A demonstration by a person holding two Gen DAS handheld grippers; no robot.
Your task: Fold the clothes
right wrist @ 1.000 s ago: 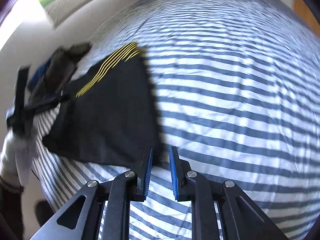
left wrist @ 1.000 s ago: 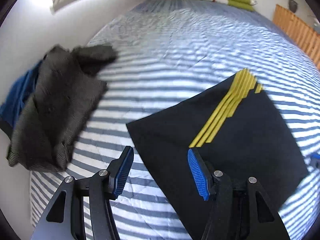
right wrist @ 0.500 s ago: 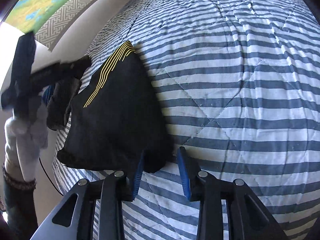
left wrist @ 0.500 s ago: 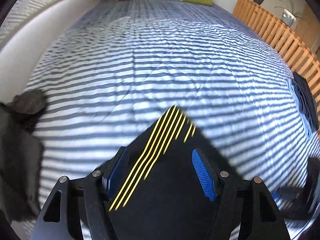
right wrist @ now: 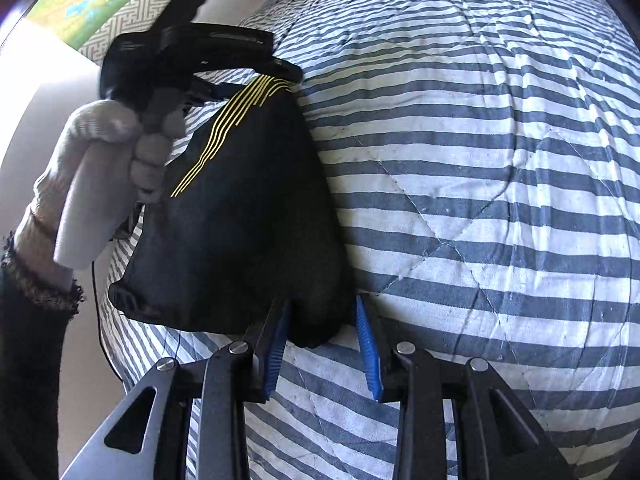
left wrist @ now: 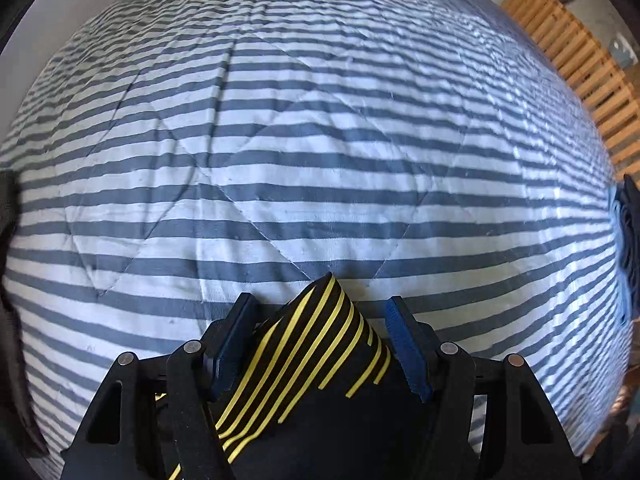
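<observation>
One black garment [right wrist: 236, 240] with thin yellow stripes lies on the striped blue and white bed cover [right wrist: 480, 160], near the bed's left edge as the right wrist camera sees it. Its long side runs from the near rounded end up to the far corner, and the yellow stripes sit at that far corner. I count five or six yellow lines, but they are too thin to be sure. Two grippers are at work. The left gripper [left wrist: 320, 332] has its blue pads spread fairly wide on both sides of the striped corner, and the cloth lies between them without being pinched, as far as I can see. A hand in a white glove [right wrist: 104, 176] holds this gripper, with a dark sleeve cuff below it. The right gripper [right wrist: 322, 332] has its pads at a middle gap around the near bottom corner of the garment; the left pad touches the cloth, the right pad stands just apart from it. In the left wrist view most of the garment is hidden under the gripper. One dark pile of clothes [left wrist: 630, 240] is cut off at the right edge. One wooden slat rail [left wrist: 580, 60] stands beyond the bed.
</observation>
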